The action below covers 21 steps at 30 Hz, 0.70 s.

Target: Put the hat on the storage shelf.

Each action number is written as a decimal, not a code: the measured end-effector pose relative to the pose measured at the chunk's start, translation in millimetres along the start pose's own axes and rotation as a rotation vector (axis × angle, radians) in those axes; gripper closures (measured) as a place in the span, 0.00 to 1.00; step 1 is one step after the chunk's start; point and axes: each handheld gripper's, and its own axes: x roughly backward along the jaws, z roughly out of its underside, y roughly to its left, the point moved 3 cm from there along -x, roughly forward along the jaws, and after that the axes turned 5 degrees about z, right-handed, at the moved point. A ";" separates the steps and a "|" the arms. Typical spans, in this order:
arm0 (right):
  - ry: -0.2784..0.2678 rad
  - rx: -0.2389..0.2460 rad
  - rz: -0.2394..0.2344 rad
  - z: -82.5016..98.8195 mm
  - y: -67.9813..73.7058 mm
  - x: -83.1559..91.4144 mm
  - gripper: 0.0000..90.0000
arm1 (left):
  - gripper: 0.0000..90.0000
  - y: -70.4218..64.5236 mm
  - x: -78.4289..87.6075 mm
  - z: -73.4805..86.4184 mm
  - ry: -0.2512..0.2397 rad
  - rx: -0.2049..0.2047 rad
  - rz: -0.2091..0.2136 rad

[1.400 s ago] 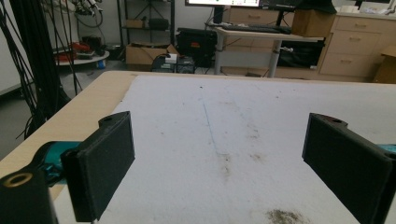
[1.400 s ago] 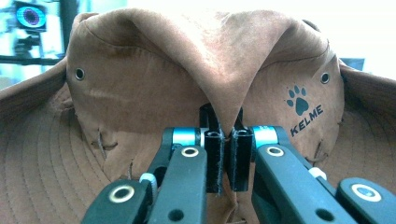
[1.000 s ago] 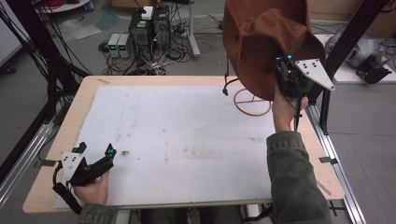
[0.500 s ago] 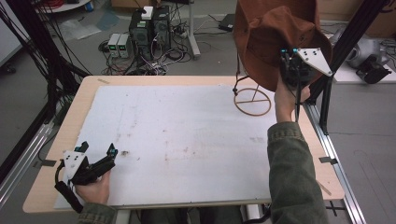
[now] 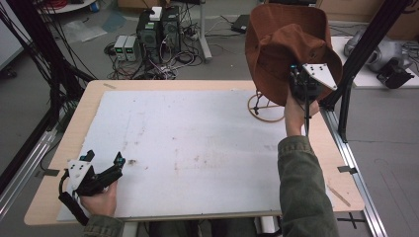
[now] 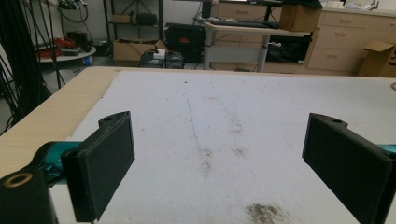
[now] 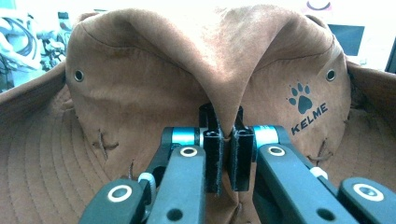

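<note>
A brown brimmed hat (image 5: 289, 44) hangs in the air over the table's far right corner, above a wooden ring stand (image 5: 264, 106). My right gripper (image 5: 301, 84) is shut on a fold of the hat's crown; in the right gripper view the brown hat (image 7: 140, 93) has this pinched fold between the two pads (image 7: 214, 158). A paw print and the word KELME mark its cloth. My left gripper (image 5: 104, 159) rests near the table's front left corner, held by a hand. In the left gripper view its jaws stand wide apart with bare white mat (image 6: 219, 121) between them.
A stained white mat (image 5: 197, 143) covers most of the wooden table (image 5: 74, 128). Black frame posts (image 5: 363, 54) rise just right of the hat. Computers and cables (image 5: 158, 34) lie on the floor beyond the far edge.
My right gripper has carried the hat to the right and lower, so it now hangs over the ring stand. The left gripper has stayed where it was.
</note>
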 end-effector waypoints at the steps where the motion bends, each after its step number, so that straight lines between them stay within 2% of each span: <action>1: 0.008 -0.006 0.006 1.1 0.0 -0.3 0.97 | 0.11 -0.1 0.1 0.0 0.000 0.000 0.000; 8: 0.044 0.001 0.009 8.1 -0.5 -4.5 0.95 | 0.11 -1.0 -0.9 0.8 0.002 0.005 0.004; 12: 0.080 -0.029 0.005 12.0 -2.9 -8.3 0.90 | 0.11 -1.0 -1.8 1.4 0.002 0.006 0.002; 18: 0.086 -0.035 0.015 11.8 -5.6 -8.6 0.84 | 0.11 -0.9 -2.2 2.0 0.007 0.009 0.005; 19: 0.091 -0.030 0.014 11.7 -7.5 -8.4 0.77 | 0.11 -1.5 -2.1 1.8 0.007 0.008 0.006; 20: 0.091 -0.030 0.014 11.7 -7.5 -8.4 0.77 | 0.11 -1.5 -2.1 1.8 0.007 0.008 0.006; 21: 0.096 -0.022 -0.002 11.7 -7.6 -8.4 0.65 | 0.11 -1.8 -2.2 1.7 0.007 0.006 0.007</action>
